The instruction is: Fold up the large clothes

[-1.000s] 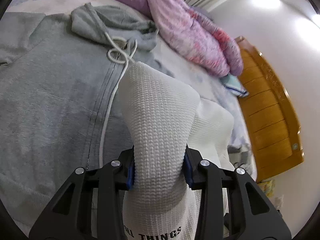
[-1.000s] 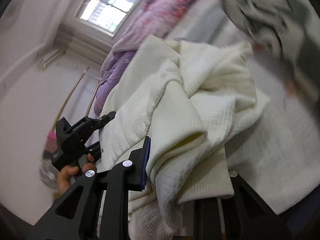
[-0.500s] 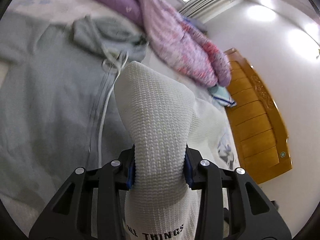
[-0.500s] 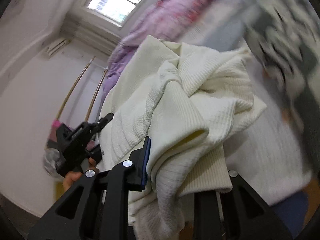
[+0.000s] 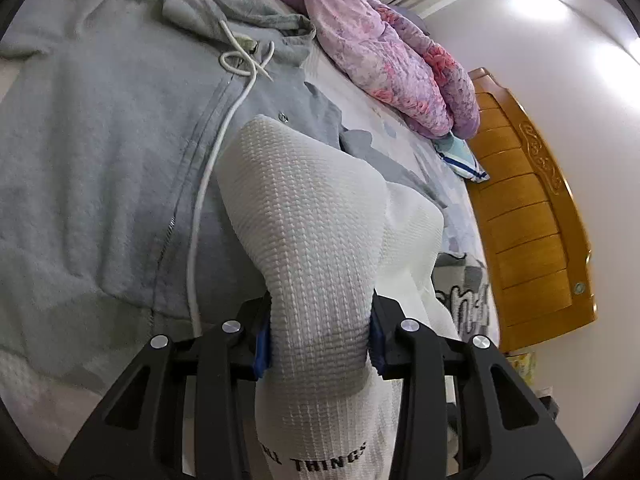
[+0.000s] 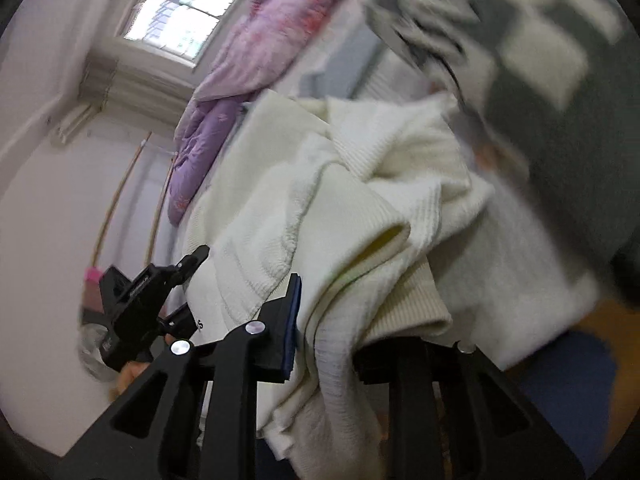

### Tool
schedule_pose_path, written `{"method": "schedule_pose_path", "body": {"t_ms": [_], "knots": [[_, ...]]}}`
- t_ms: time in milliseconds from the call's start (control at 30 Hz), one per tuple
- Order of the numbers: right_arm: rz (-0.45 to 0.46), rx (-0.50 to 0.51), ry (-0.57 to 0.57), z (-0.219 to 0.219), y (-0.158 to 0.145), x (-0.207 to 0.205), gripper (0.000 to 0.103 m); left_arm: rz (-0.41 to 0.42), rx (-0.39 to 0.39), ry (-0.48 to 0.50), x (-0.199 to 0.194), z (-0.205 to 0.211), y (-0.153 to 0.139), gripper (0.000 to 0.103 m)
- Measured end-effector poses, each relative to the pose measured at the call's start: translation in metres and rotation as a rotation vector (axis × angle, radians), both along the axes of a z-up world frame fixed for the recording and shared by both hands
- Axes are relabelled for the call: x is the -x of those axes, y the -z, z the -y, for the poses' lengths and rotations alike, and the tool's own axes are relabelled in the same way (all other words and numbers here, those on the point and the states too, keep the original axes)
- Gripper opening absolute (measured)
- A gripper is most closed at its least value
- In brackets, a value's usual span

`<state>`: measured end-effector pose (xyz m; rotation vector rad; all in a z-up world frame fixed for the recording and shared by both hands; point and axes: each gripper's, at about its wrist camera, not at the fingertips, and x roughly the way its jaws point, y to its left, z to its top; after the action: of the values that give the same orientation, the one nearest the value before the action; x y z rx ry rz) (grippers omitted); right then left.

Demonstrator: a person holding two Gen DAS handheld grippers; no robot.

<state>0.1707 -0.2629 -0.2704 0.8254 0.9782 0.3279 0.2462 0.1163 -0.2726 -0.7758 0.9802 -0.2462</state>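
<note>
Both grippers are clamped on one white waffle-knit sweater (image 5: 304, 216). Left gripper (image 5: 320, 336) pinches a bunched fold between its blue pads, "THINGS" print just below. Right gripper (image 6: 344, 320) grips a thick wad near the ribbed hem. Sweater is lifted above a grey zip hoodie (image 5: 100, 140) spread on the bed, pink floral quilt (image 5: 392, 52) beyond.

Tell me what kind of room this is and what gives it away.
A bedroom, most likely. Clothes lie spread on a bed with a carved wooden headboard, a pink and purple floral quilt is bunched along its far side, and a window sits in the wall beyond.
</note>
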Motion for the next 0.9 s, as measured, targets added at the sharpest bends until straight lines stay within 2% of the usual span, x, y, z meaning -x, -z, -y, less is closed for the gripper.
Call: {"method": "schedule_pose_path", "body": {"t_ms": [67,200,300,500,633,700,800,900], "knots": [[0.027,0.0,-0.002,0.002,-0.006,-0.002,0.018,0.01,0.012,-0.004,0.002,0.002,-0.001,0.036],[0.098,0.066,-0.02,0.004,-0.028,-0.001,0.017,0.054,0.048,-0.004,0.008,0.006,-0.011,0.036],[0.178,0.093,-0.037,0.006,-0.055,-0.002,0.017,0.079,0.105,-0.006,0.006,0.007,-0.025,0.036],[0.33,0.133,-0.035,0.029,-0.107,-0.004,0.017,0.194,0.144,0.025,-0.015,0.039,-0.077,0.036],[0.43,0.152,0.025,0.071,-0.136,-0.001,0.017,0.294,0.169,0.101,-0.04,0.091,-0.119,0.036],[0.462,0.172,0.068,0.094,-0.147,0.004,0.017,0.342,0.169,0.157,-0.055,0.131,-0.138,0.036],[0.474,0.201,0.161,0.141,-0.148,0.011,0.017,0.356,0.178,0.248,-0.074,0.19,-0.144,0.036],[0.411,0.189,0.247,0.185,-0.118,0.016,0.017,0.339,0.131,0.333,-0.089,0.245,-0.129,0.037]]}}
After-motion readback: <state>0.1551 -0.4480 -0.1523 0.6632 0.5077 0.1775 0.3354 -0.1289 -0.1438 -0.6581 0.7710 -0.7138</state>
